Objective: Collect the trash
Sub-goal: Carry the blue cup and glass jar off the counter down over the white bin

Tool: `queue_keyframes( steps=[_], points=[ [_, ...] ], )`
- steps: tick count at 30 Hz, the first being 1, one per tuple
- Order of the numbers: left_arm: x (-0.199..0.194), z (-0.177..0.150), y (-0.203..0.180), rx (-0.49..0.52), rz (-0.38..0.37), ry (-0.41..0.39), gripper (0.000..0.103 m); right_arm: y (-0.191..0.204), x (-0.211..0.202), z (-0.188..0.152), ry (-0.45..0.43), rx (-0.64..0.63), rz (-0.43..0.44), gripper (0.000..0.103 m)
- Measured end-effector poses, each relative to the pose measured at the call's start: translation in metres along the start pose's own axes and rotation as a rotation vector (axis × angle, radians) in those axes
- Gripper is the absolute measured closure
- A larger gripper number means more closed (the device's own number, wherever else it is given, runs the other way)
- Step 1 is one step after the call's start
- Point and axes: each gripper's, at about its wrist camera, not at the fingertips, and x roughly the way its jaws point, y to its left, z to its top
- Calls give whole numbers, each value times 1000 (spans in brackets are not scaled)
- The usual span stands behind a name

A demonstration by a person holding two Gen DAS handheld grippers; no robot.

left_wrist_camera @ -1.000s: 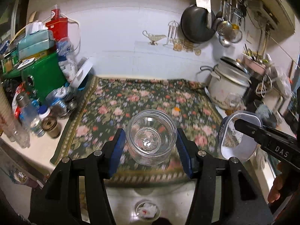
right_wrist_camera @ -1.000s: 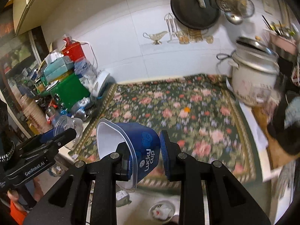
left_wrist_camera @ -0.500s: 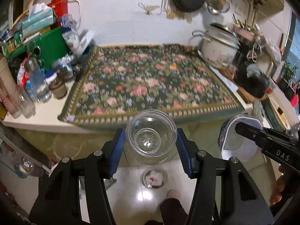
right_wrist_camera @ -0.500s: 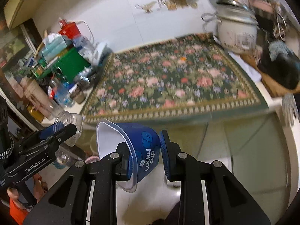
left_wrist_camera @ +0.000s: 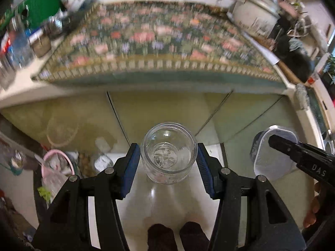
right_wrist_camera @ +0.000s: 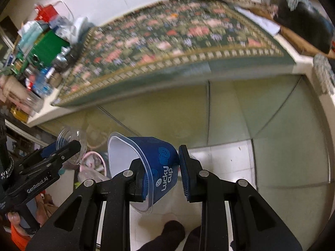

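The left claw [left_wrist_camera: 168, 163] is clamped on a clear glass jar [left_wrist_camera: 169, 152], one blue pad on each side of its wall, the mouth facing away from the camera so the embossed bottom shows through the glass. Gripping across the widest part of the body looks like the sensible choice for something smooth and round, since a hold near the rim could slip.

The right claw [right_wrist_camera: 161, 171] is pinching a blue "Lucky cup" plastic tub [right_wrist_camera: 150, 167]. One finger sits inside the white interior and presses the wall from within, while the outer pad [right_wrist_camera: 185, 173] appears to stand just beside the printed side; whether it touches is hard to tell. The tub hangs tilted, its open mouth turned to that claw's left. A thin-walled tub is likely easiest to carry by its rim this way.

Both claws point steeply down at the pale tiled floor [left_wrist_camera: 167, 200], with the person's dark-socked feet [left_wrist_camera: 173, 238] below them. The tabletop with its floral cloth [left_wrist_camera: 159, 41] lies ahead of and above the claws, blurred. Down to the left of the left claw sits a pink-rimmed bin [left_wrist_camera: 56, 167] holding what appears to be rubbish, so I judge both items are being carried toward it. Neither is over the bin yet; the jar is to its right and the tub further right again.
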Motion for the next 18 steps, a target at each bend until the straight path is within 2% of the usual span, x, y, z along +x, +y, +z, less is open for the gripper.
queue_keyframes(
  steps=[5,9,14,18],
  points=[
    [80,-36,0,-41,29,81,49,-36,63,-16,68,-6,-12,80],
    [160,-71,5,-74,29,173,49,-60,128,-34,128,-8,-20,80],
    [266,-110,13,-117,5,268,49,-84,208,-54,182,-11,-26,80],
    [329,-126,21,-131,-10,309,49,-97,264,-63,203,-15,-30,80]
  ],
)
